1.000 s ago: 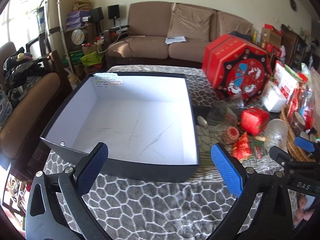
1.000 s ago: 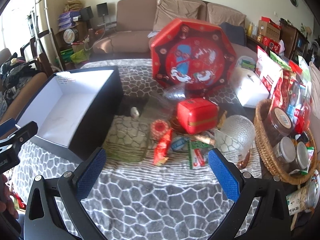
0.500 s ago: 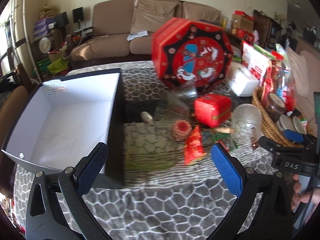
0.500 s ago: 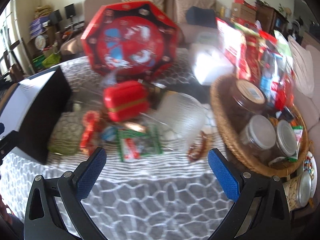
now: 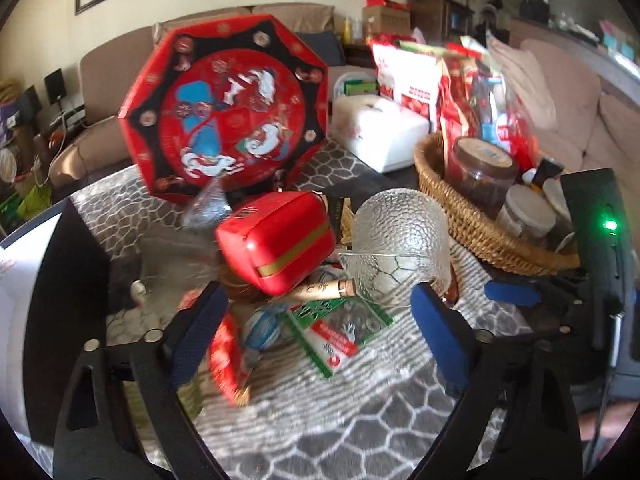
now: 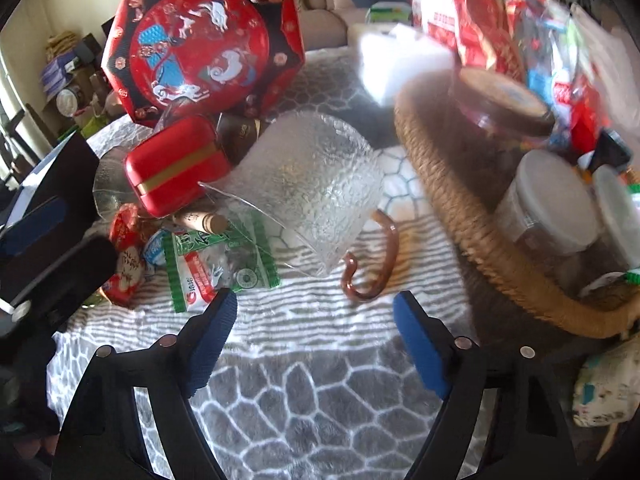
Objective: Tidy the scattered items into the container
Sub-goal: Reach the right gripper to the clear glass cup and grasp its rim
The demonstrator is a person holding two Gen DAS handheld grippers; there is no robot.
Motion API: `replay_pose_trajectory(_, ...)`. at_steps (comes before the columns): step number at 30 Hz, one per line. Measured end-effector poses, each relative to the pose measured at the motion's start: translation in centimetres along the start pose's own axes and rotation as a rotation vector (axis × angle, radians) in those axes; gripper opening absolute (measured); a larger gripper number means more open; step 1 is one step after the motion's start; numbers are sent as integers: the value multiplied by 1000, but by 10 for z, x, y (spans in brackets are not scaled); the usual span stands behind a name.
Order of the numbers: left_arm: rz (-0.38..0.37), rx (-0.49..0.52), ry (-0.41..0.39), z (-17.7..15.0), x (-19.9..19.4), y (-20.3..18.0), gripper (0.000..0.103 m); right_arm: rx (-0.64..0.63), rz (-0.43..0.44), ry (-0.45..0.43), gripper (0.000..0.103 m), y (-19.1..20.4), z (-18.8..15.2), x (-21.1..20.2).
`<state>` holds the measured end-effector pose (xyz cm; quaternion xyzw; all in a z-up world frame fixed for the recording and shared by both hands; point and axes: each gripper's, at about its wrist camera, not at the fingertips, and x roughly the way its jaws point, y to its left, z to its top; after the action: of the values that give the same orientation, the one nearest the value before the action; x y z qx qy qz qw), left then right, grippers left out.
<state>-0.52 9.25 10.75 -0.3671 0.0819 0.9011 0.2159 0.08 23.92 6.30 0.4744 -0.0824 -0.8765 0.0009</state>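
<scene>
Both views are smeared by motion blur, so labels and small print are unreadable. Nearest in the left wrist view, the left gripper has its blue-padded fingers apart and closing, nothing pressed between them; a red snack packet and a green-edged packet lie in the gap, half hidden by the left finger. In the right wrist view the right gripper is likewise spread and closing over bare grey-and-white honeycomb cloth, the widest free patch on the table.

Just beyond its fingertips a curved amber handle lies beside a textured glass bowl tipped on its side, with a small corked vial and the green packet at its left. A glossy red tin with a gold band leans against the heap, partly covering clear plastic wrap that is hard to make out.

The container, a black box with a white inside, is cut off at the left edge of both views, its corner close to the scattered items. A woven wicker basket of lidded jars crowds the right side. Behind, a red octagonal box stands tilted, hiding part of the tan sofa.
</scene>
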Motion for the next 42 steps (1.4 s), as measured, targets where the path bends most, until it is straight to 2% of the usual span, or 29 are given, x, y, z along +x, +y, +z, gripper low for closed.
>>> replay_pose_trajectory(6, -62, 28, 5, 2, 21, 1, 88, 1, 20, 20, 83, -4, 2, 17)
replay_pose_trajectory(8, -84, 35, 12, 5, 29, 3, 74, 2, 14, 28, 82, -5, 3, 23)
replay_pose_trajectory(9, -87, 45, 16, 7, 33, 3, 72, 0, 8, 30, 80, -6, 3, 25)
replay_pose_trajectory(12, -95, 136, 10, 9, 41, -5, 71, -11, -7, 42, 69, -10, 2, 33)
replay_pose_trajectory(15, -115, 215, 4, 6, 45, -8, 68, -11, -31, 45, 65, -16, 3, 38)
replay_pose_trajectory(17, -114, 262, 15, 5, 51, -11, 58, 4, -31, 41, 62, -21, 4, 40)
replay_pose_trajectory(21, -93, 361, -9, 3, 58, -24, 51, 28, -16, 35, 60, -29, 6, 42)
replay_pose_trajectory(23, -89, 384, 5, 4, 67, -30, 43, 28, -17, 29, 59, -29, 5, 40)
replay_pose_trajectory(27, -86, 387, 24, 3, 81, -37, 34, 62, 32, 15, 56, -37, 3, 34)
replay_pose_trajectory(31, -116, 275, 44, 6, 90, -28, 25, 63, 39, 22, 58, -39, 1, 35)
replay_pose_trajectory(33, -108, 251, 51, 7, 92, -27, 24, 67, 33, 23, 61, -38, 0, 37)
replay_pose_trajectory(35, -99, 218, 43, 12, 89, -26, 18, 65, 23, 15, 60, -35, 0, 36)
replay_pose_trajectory(38, -119, 161, 40, 20, 79, -19, 18, 129, 102, 9, 58, -44, 2, 31)
replay_pose_trajectory(42, -97, 187, 49, 18, 71, -20, 16, 133, 106, -36, 52, -50, 4, 11)
